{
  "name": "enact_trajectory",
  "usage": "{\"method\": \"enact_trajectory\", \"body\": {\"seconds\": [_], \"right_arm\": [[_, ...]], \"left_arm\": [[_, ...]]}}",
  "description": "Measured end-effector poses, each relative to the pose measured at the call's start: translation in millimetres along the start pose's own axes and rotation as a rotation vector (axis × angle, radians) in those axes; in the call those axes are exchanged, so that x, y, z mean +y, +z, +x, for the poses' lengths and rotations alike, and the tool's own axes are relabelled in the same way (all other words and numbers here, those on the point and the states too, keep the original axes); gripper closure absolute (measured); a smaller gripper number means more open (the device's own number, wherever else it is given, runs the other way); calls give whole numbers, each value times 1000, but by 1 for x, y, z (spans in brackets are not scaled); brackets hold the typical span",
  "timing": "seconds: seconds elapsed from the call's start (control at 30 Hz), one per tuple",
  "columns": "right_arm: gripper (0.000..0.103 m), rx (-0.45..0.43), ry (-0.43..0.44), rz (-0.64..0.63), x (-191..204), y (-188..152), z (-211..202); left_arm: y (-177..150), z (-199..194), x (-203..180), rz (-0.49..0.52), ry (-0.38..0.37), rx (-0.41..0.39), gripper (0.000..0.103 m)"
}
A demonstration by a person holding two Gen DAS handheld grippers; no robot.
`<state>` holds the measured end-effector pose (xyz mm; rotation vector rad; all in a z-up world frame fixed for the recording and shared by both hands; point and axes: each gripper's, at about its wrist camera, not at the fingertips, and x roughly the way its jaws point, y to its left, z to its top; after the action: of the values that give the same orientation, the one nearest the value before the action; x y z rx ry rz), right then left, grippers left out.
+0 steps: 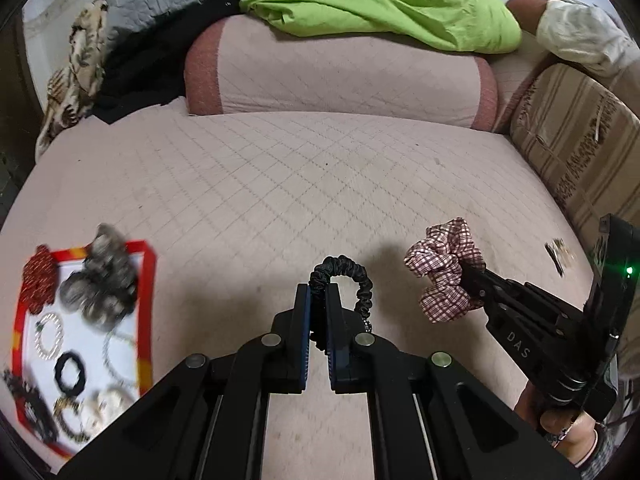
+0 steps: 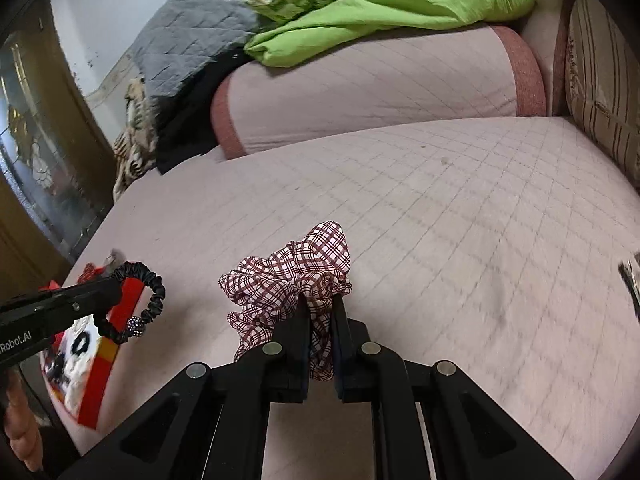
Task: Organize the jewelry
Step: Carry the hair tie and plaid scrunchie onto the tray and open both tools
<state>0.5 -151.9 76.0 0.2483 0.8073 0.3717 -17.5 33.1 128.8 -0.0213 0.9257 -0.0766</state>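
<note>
Clutching a slim black satin scrunchie (image 1: 352, 280) with a beaded charm, the left gripper (image 1: 319, 300) had its jaws pinched tight on the band. Over at three o'clock, the right gripper (image 2: 321, 312) was clamped on a puffy red-checked fabric scrunchie (image 2: 288, 280). Both hung above the quilted pink bed (image 1: 280, 184). Carry step, by the look of it; next came the red-rimmed tray (image 1: 146, 276) at nine o'clock, already crowded with bangles and hair ties.

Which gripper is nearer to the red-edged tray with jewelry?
Left. The left gripper, shut on the black scrunchie, is just right of the red-edged tray. The right gripper, shut on the plaid scrunchie, is farther right, beyond the left one.
</note>
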Motion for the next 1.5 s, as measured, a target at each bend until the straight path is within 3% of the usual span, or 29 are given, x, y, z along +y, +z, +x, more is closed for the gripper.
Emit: {"method": "enact_trajectory", "body": {"seconds": [0.37,0.87,1.13,1.5], "right_arm": [[93,1,48,48,28,-50,-52],[93,28,59,-53,83,-85,-80],[93,16,106,-181,130,-81,-96],[93,80,175,-300,198,-59,-61]], "left_arm": [[-62,-57,13,-7,103,-64,96],[-88,-110,45,-33,187,-164,96],[-81,-140,101,-162,167,-195,96],[-74,-122,208,-324,211,-162,96]]}}
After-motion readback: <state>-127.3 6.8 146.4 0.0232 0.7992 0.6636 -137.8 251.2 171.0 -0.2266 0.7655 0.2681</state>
